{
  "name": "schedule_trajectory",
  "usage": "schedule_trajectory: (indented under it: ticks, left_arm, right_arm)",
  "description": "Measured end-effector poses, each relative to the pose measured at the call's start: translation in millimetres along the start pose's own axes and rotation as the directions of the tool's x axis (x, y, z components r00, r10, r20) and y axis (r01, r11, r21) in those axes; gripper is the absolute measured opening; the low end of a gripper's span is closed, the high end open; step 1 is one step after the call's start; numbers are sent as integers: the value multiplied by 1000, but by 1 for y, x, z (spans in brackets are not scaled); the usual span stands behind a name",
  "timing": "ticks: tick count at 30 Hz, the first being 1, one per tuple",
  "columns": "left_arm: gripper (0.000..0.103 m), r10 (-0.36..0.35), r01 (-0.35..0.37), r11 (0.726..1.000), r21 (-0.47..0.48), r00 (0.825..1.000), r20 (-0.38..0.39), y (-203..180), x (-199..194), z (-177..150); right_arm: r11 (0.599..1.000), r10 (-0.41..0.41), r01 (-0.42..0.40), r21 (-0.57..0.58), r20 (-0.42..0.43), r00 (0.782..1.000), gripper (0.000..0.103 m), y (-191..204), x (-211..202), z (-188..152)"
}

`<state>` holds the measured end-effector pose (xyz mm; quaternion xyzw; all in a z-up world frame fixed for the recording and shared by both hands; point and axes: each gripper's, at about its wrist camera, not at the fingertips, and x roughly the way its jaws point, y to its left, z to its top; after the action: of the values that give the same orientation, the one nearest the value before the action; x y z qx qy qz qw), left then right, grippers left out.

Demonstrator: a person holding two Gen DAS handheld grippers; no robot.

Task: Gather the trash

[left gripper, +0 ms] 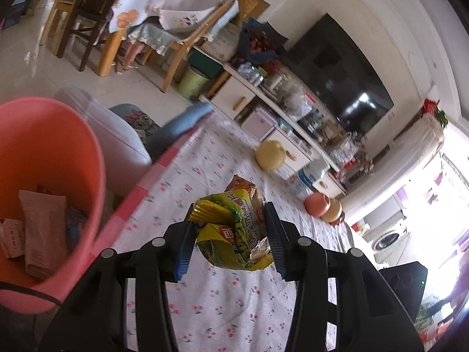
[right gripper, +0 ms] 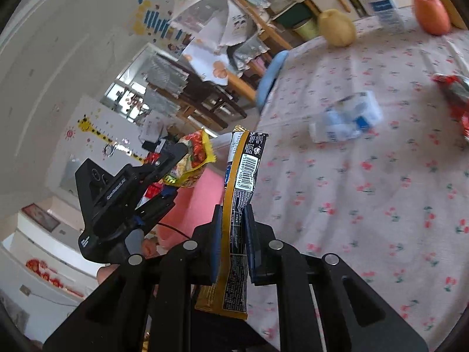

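Observation:
My left gripper [left gripper: 230, 228] is shut on a crumpled yellow-green snack bag [left gripper: 234, 228], held above the cherry-print tablecloth [left gripper: 222, 308]. A pink bin [left gripper: 49, 176] stands at the left, off the table's edge, with several wrappers [left gripper: 44, 228] inside. My right gripper [right gripper: 233, 234] is shut on a flat black-and-gold wrapper [right gripper: 237, 205] that stands upright between its pads. In the right wrist view the left gripper [right gripper: 173, 161] with its yellow bag [right gripper: 193, 158] hangs to the left, over the pink bin [right gripper: 187, 205]. A crumpled blue-and-white wrapper [right gripper: 346, 120] and a red wrapper [right gripper: 454, 96] lie on the cloth.
A yellow pear [left gripper: 269, 154], a white bottle [left gripper: 307, 176] and orange and yellow fruit [left gripper: 318, 205] sit near the table's far edge. Beyond are a TV stand [left gripper: 263, 108] with clutter, a television [left gripper: 337, 73], wooden chairs [left gripper: 96, 38] and a grey seat [left gripper: 117, 132].

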<state>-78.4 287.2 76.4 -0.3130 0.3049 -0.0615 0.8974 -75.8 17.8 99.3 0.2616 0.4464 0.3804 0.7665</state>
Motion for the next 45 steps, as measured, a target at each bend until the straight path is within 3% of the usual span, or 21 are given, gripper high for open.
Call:
schedule_trajectory:
  ticks: [9, 15, 29, 31, 32, 33, 35, 36, 40, 42, 45]
  left_arm:
    - [47, 60, -51, 996, -76, 991, 120, 37, -40, 23]
    - [46, 95, -74, 987, -141, 984, 151, 67, -58, 32]
    - [46, 177, -127, 967, -221, 960, 219, 95, -85, 44]
    - [47, 194, -141, 963, -231, 955, 223, 99, -89, 41]
    - [47, 200, -147, 961, -236, 955, 219, 101, -89, 41]
    - [47, 202, -149, 960, -238, 956, 214, 103, -88, 42]
    - [47, 208, -155, 958, -243, 956, 209, 104, -87, 42]
    - [49, 211, -158, 957, -245, 955, 209, 104, -87, 43]
    - [55, 210, -159, 958, -238, 956, 203, 105, -86, 44]
    - [57, 213, -167, 959, -230, 958, 193, 105, -84, 45]
    - [60, 223, -178, 957, -229, 957, 185, 104, -82, 45]
  right_arm:
    - [995, 58, -64, -82, -80, 995, 16, 57, 53, 5]
    - [989, 48, -64, -131, -124, 991, 16, 80, 93, 8]
    - [964, 39, -85, -254, -181, 983, 18, 131, 167, 15]
    - [961, 6, -62, -268, -202, 979, 30, 131, 181, 15]
    - [961, -10, -48, -271, -209, 978, 44, 130, 186, 15]
    - [963, -29, -23, -270, -188, 982, 60, 125, 186, 15]
    - [960, -66, 29, -277, -125, 990, 80, 116, 177, 14]
    - [956, -102, 76, -285, -80, 992, 85, 108, 169, 14]
    - [925, -257, 240, -293, -20, 966, 86, 73, 161, 10]
    - [925, -286, 260, -278, -56, 957, 86, 56, 167, 6]
    - [931, -266, 227, -286, -106, 958, 87, 45, 180, -1]
